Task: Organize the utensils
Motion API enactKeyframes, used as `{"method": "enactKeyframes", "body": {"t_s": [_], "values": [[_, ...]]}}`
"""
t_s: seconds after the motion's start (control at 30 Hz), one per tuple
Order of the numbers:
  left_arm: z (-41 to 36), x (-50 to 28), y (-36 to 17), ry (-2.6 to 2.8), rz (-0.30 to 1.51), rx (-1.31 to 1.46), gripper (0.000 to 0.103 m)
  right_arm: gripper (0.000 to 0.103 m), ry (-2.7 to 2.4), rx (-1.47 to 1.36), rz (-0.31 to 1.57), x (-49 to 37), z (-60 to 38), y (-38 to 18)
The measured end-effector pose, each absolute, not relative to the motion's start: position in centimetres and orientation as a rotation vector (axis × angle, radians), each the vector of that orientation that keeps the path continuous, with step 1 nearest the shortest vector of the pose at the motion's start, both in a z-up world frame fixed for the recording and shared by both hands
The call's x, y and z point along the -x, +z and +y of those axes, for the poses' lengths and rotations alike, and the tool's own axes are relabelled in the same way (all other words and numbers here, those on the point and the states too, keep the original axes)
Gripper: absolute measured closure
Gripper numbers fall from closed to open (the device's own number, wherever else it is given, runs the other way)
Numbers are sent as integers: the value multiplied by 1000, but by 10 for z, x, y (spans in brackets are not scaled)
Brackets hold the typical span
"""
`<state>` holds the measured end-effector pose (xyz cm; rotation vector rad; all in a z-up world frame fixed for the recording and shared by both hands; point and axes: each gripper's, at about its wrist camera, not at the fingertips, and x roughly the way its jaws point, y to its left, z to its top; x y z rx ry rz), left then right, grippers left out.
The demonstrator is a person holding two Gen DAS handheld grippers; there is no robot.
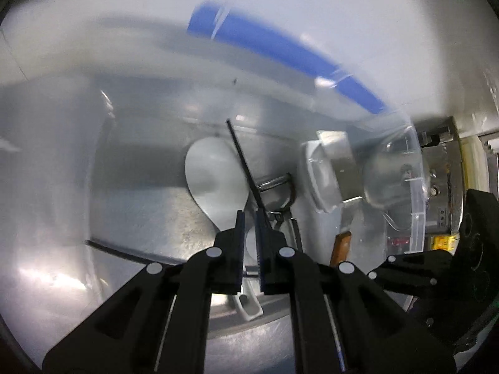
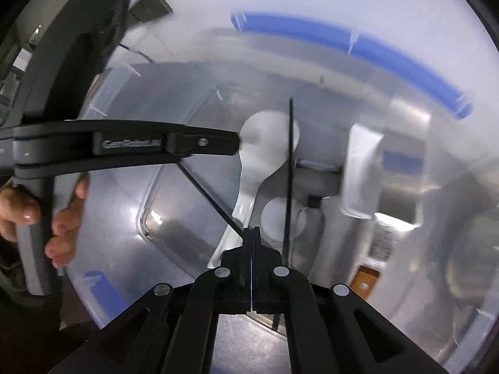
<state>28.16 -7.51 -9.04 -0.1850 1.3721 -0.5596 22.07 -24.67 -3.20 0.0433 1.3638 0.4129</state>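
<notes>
A clear plastic bin [image 1: 418, 187] with a blue-edged rim holds utensils. Inside lie a white rice paddle [image 1: 215, 177], a metal peeler [image 1: 280, 193], a white scraper [image 1: 321, 177] and a wooden-handled tool [image 1: 341, 246]. My left gripper [image 1: 249, 215] hangs over the paddle's neck, fingers slightly apart; a thin black stick [image 1: 243, 162] rises beside its right finger. In the right wrist view, my right gripper [image 2: 251, 233] is shut on a thin black stick [image 2: 215, 199] that runs up-left. The paddle [image 2: 265, 143] lies beyond it, and the left gripper's finger [image 2: 202, 141] reaches in from the left.
The bin rests on a metal counter [image 2: 237, 349]. A second black stick [image 2: 290, 174] stands upright just right of my right gripper. A person's hand [image 2: 18, 212] holds the left gripper's handle. Metal equipment [image 1: 443, 187] stands beyond the bin's right wall.
</notes>
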Motion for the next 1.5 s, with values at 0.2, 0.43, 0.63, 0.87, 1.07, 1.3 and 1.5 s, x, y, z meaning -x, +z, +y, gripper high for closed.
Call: {"method": "enactKeyframes", "body": {"t_s": [0.2,0.43,0.63,0.87,1.07,1.3,1.5], "values": [[-61,-218,-2,-460,1067,54,97,92,232,62,1118,-159,-238,22],[-41,-131,53,-331,828,8,52,31,47,55,850,-65,-234,64],[-42,-75,68,-252,724,-32,8,9,-68,80,724,-18,-226,78],[-50,-39,64,-201,688,-86,8,5,-67,33,783,2,-232,62],[-50,-29,48,-123,720,-113,8,5,-157,37,789,13,-240,45],[-46,-21,46,-98,722,-115,8,5,-187,37,759,15,-246,48],[-45,-24,48,-87,715,-114,8,5,-154,20,745,15,-246,49]]}}
